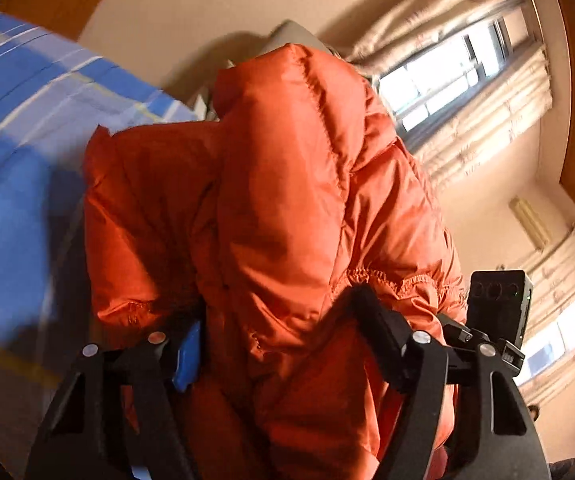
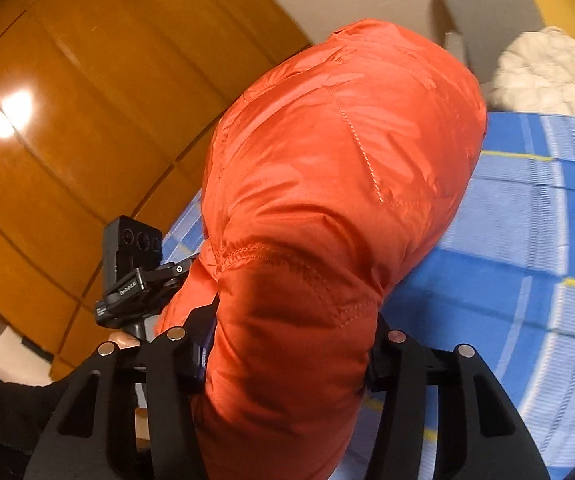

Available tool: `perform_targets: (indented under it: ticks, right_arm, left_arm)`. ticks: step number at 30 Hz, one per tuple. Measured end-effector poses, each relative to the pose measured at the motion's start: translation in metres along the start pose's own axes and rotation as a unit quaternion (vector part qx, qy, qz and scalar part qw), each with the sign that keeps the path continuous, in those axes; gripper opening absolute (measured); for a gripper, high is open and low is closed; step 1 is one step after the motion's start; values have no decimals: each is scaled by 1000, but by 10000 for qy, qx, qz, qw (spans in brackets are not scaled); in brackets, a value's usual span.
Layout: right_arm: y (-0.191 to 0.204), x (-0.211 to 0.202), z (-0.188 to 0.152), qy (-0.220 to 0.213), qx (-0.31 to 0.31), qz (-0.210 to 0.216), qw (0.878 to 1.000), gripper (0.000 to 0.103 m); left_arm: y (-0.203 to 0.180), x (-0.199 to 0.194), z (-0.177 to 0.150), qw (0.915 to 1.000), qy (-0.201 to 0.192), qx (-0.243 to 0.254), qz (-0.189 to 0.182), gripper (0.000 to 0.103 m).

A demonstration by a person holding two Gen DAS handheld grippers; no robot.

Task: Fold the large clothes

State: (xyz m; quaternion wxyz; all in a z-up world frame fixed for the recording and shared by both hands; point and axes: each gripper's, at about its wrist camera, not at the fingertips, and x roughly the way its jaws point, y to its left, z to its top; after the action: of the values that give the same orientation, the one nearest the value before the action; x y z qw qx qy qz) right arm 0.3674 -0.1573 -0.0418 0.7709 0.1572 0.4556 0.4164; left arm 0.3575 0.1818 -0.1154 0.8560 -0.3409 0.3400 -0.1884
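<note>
Both grippers are clamped on the orange puffer jacket [image 1: 287, 200]: the left gripper [image 1: 275, 344] is closed on a thick bunch of it near an elastic hem, and the right gripper [image 2: 287, 360] is pressed onto a padded roll of the same garment. The jacket is held up off the blue checked bedsheet [image 2: 527, 240], with its bulk rising in front of both cameras, so its lower part cannot be seen. A white quilted garment [image 2: 547, 72] is seen at the far edge of the bed. For a clean fold, the two holds should be kept level and drawn apart so the padding is stretched flat, and the jacket should then be lowered onto the sheet without being twisted. Slippery fabric is likely to slide if the grip is eased early.
</note>
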Motion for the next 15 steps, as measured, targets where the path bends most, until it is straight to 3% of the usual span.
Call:
perform_targets:
  ticks: [3, 6, 9, 15]
  right_arm:
    - [-28, -11, 2, -41, 132, -284, 9995, 52]
    - [-50, 2, -7, 242, 282, -660, 9971, 53]
    - [-64, 7, -19, 288, 473, -645, 9964, 56]
    - [-68, 2, -26, 177, 713, -836, 9938, 77]
  left_arm:
    - [-22, 35, 15, 9990, 265, 326, 162, 65]
    - [-40, 68, 15, 9934, 550, 797, 609, 64]
    - [-51, 77, 7, 9868, 593, 1144, 979, 63]
    - [-63, 70, 2, 9822, 414, 1211, 1372, 63]
